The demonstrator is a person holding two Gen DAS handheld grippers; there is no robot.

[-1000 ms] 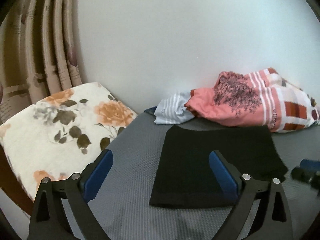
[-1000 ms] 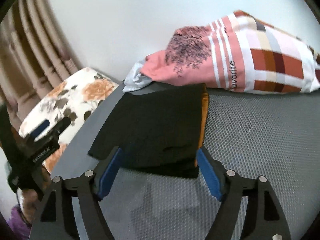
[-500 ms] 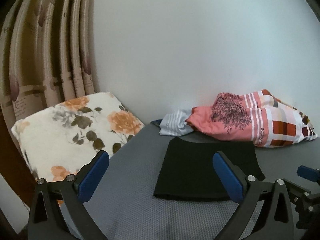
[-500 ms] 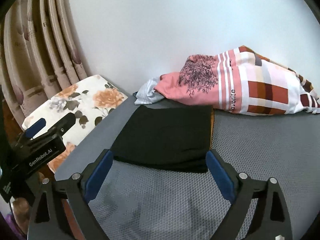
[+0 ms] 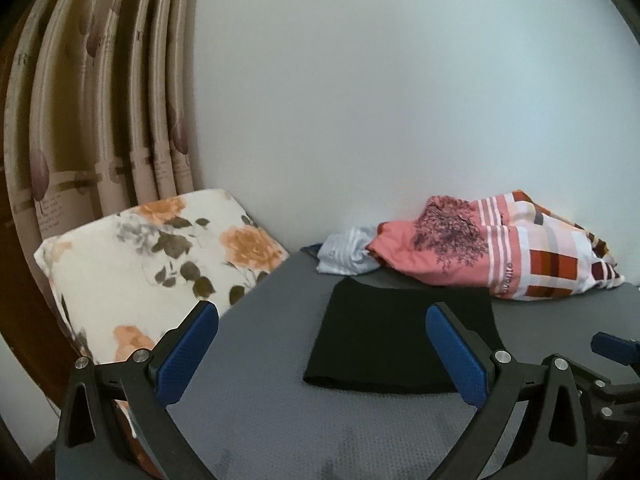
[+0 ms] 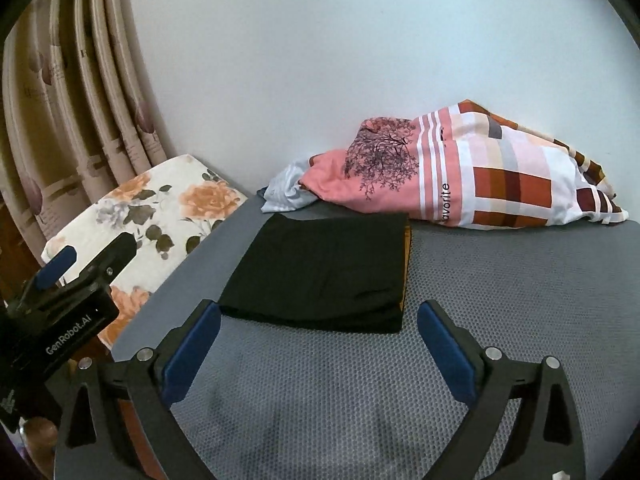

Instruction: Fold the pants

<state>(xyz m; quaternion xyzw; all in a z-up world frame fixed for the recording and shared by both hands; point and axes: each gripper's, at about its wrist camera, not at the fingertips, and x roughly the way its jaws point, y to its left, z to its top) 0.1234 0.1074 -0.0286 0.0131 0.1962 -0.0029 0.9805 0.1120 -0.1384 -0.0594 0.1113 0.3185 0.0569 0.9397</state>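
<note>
The black pants [image 5: 400,340] lie folded into a flat rectangle on the grey mesh mat [image 5: 260,400], untouched. In the right wrist view the pants [image 6: 328,268] show an orange strip along their right edge. My left gripper [image 5: 322,312] hovers above and short of the near fold, open, nothing between its blue pads. My right gripper [image 6: 319,310] hangs just before the pants' near edge; its jaws are opening and hold nothing. The left gripper [image 6: 76,276] also shows at that view's left edge.
A pink patterned blanket [image 6: 460,176] and a pale striped cloth [image 6: 284,188] are heaped against the white wall behind the pants. A floral cushion [image 5: 160,260] leans at the mat's left side, with a pleated curtain [image 5: 100,120] behind it.
Both grippers have risen and drawn back from the pants, which now look smaller and farther off. The right jaws have spread wider. The pants have not moved.
</note>
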